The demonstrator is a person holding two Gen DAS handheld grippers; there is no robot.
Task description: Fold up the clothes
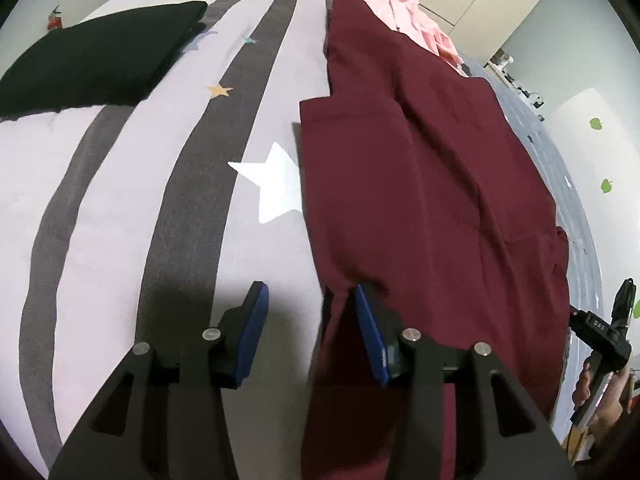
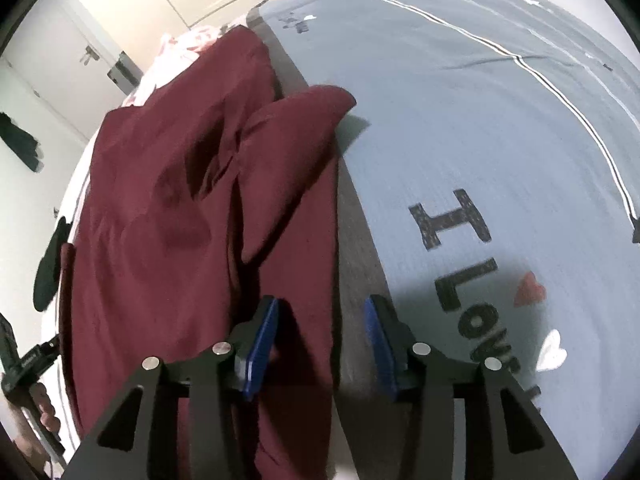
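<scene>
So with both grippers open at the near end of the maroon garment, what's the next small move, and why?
Probably close both grippers on the near edge. The left gripper and right gripper each straddle a side edge of the maroon garment, which lies lengthwise on the bed, not yet folded across.

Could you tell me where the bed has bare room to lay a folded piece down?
Free: the striped cover between black garment and maroon garment; the grey lettered cover on the maroon's other side. Crowded: beyond the maroon, where pink clothing lies.
</scene>
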